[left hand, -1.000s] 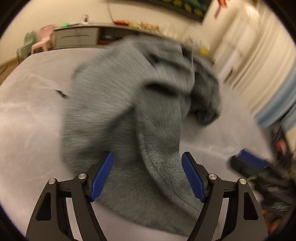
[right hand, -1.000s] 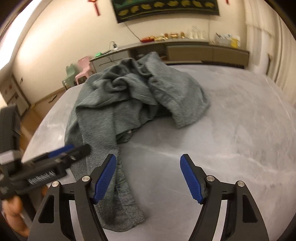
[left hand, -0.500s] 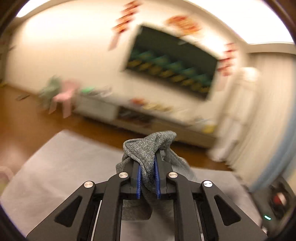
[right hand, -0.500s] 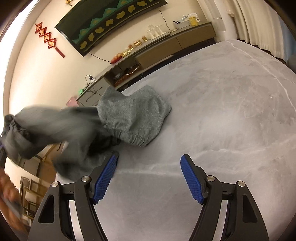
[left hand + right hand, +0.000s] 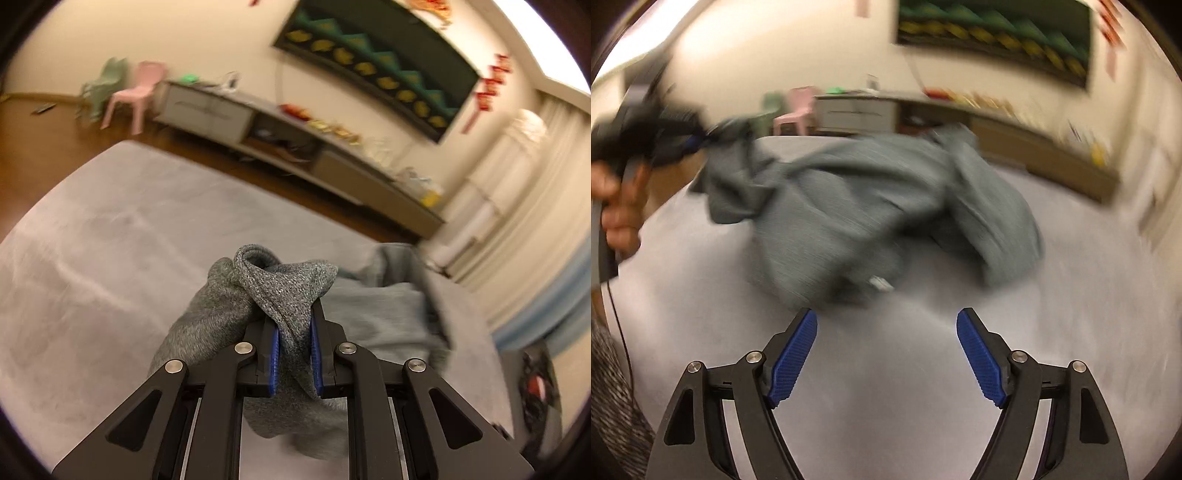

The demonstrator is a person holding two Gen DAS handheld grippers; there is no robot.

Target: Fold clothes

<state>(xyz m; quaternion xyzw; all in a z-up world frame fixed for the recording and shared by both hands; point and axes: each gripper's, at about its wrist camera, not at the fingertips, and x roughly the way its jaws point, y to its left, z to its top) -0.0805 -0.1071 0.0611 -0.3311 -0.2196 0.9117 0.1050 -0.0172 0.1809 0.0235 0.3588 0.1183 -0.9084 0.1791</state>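
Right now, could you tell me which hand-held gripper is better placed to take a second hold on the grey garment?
Right hand-held gripper: empty, jaws opening, facing the grey garment. The left hand-held gripper already clamps one edge.

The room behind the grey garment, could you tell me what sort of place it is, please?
Most likely a home living room: a long low cabinet runs along the wall beneath a dark patterned wall hanging, red paper decorations hang beside it, and a small pink plastic chair stands on the wooden floor.
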